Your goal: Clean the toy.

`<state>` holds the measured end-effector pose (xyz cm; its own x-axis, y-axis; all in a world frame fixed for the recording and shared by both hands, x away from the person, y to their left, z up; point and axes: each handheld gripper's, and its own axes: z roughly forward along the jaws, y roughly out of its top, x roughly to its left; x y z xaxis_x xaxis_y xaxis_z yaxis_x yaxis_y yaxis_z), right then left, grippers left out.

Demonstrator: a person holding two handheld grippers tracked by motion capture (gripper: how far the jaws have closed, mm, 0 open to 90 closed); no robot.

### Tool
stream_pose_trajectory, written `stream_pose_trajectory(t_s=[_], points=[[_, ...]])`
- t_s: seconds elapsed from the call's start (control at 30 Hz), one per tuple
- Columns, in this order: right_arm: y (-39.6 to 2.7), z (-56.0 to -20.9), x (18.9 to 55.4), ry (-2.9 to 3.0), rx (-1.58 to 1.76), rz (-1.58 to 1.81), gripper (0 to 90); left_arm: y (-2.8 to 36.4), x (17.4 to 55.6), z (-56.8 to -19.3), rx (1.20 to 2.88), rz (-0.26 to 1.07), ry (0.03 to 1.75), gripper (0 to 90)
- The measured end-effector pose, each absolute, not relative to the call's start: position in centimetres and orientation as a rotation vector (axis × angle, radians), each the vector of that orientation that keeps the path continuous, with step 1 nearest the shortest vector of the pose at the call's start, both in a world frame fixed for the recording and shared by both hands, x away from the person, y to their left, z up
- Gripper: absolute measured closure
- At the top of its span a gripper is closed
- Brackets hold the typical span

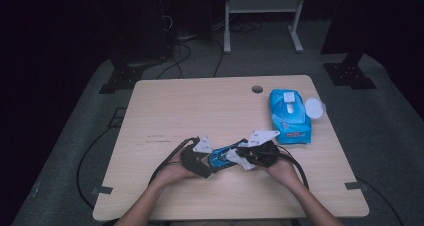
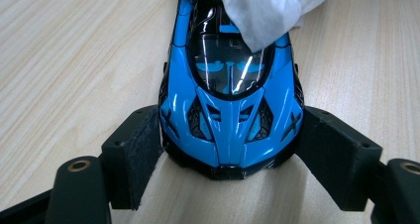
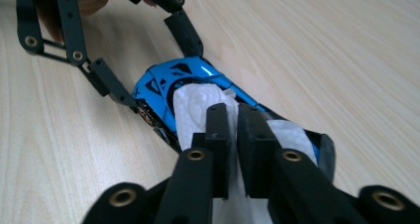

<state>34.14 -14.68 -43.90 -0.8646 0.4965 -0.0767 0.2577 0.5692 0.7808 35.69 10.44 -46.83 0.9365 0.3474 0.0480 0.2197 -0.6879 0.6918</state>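
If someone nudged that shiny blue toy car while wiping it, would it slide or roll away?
The blue toy car would probably roll lengthwise if it has free wheels, hence the left gripper bracketing its nose. Its glossy shell looks slippery and hard. The white wipe in the right gripper drapes limply, so likely pushes gently.

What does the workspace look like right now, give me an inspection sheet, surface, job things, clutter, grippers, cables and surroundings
Surface: light wooden table, with a round hole.
Job's things: blue toy car; white wipe lying on it.
Clutter: blue wipes pack, white lid beside it.
Grippers: left gripper clasps the car's nose; right gripper is shut on the wipe.
Cables: black cable trails from each gripper.
Surroundings: grey floor, white frame, dark background.
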Motion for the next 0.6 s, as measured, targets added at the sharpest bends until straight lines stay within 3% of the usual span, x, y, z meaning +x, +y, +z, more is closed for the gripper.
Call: stream_pose_trajectory(t_s=[0.33,0.43,0.5,0.6], points=[[-13.0,-45.4,33.6,2.499,0.562,1.165,64.1,10.4,35.7,-46.9,2.353,0.214,0.408,25.6],[-12.9,-45.7,33.4,2.473,0.547,1.169,64.1,10.5,35.8,-46.9,2.349,0.219,0.402,25.3],[-12.9,-45.8,33.3,2.464,0.544,1.174,64.6,10.3,35.9,-46.9,2.347,0.231,0.421,18.3],[-12.9,-45.8,33.1,2.452,0.551,1.159,68.0,10.0,36.0,-46.9,2.343,0.224,0.416,18.9]])
